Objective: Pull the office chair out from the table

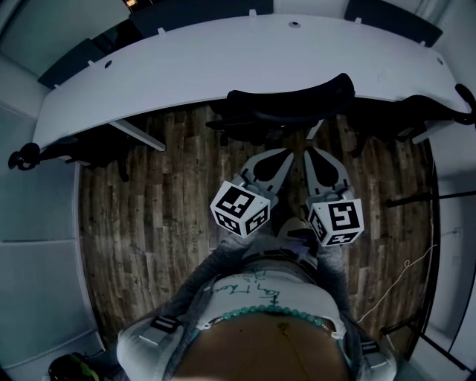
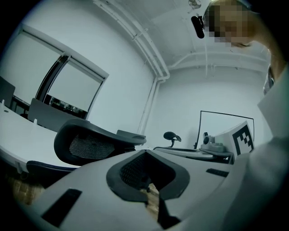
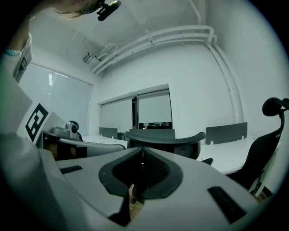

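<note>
The black mesh-backed office chair is tucked against the white curved table. Both grippers point level at its backrest from the near side. My left gripper is shut with nothing between its jaws, its tips a little short of the backrest. My right gripper is shut and empty too, close beside the left one. In the left gripper view the chair lies ahead and to the left of the closed jaws. In the right gripper view the backrest stands straight ahead, beyond the closed tips.
Another chair stands at the table's left end and one with a headrest at its right end. Dark partition screens line the table's far side. A thin cable runs over the wooden floor at right. A wall panel closes the left side.
</note>
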Demonstrator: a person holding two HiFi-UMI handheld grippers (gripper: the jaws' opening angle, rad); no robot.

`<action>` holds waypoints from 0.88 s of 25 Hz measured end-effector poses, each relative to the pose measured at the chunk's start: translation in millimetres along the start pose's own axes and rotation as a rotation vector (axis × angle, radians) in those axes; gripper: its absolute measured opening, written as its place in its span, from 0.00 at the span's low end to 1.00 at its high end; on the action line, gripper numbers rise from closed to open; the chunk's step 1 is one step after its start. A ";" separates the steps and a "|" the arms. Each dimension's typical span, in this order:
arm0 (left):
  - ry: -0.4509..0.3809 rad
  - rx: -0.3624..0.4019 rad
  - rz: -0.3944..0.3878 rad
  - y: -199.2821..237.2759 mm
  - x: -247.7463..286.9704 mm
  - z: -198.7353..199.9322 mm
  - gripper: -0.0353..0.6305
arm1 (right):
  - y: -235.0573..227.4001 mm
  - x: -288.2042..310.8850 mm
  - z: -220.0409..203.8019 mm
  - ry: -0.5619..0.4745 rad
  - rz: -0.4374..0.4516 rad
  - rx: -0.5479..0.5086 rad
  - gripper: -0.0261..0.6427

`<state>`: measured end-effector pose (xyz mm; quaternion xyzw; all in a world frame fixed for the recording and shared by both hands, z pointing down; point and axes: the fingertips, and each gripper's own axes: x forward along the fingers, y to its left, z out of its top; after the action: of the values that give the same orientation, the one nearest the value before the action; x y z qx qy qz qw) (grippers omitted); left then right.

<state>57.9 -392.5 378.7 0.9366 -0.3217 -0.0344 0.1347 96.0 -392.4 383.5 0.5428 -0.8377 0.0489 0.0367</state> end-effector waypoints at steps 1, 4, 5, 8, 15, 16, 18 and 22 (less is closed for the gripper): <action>0.000 -0.001 0.004 0.5 1.9 -0.2 0.07 | -2.6 1.3 0.8 0.001 0.003 0.000 0.07; -0.002 -0.005 0.032 4.3 8.3 -0.7 0.07 | -10.4 7.3 2.0 0.004 0.025 0.001 0.07; -0.002 -0.007 0.044 5.8 11.3 -0.8 0.07 | -13.2 9.6 2.1 0.007 0.036 0.000 0.07; -0.010 -0.017 0.082 10.5 22.6 0.7 0.07 | -20.4 18.5 4.7 0.016 0.078 -0.002 0.07; -0.033 -0.029 0.162 15.1 50.8 9.5 0.07 | -45.2 33.4 10.8 0.028 0.169 -0.017 0.07; -0.033 -0.027 0.172 15.2 55.0 10.0 0.07 | -49.3 35.1 11.6 0.027 0.179 -0.017 0.07; -0.034 -0.022 0.189 15.2 62.9 10.2 0.07 | -57.6 37.7 12.6 0.025 0.195 -0.014 0.07; -0.041 -0.026 0.221 17.3 70.8 8.2 0.07 | -65.5 41.3 9.4 0.027 0.230 -0.011 0.07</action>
<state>102.4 -450.8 377.1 0.8928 -0.4251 -0.0428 0.1430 138.9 -457.6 381.7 0.4420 -0.8942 0.0556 0.0451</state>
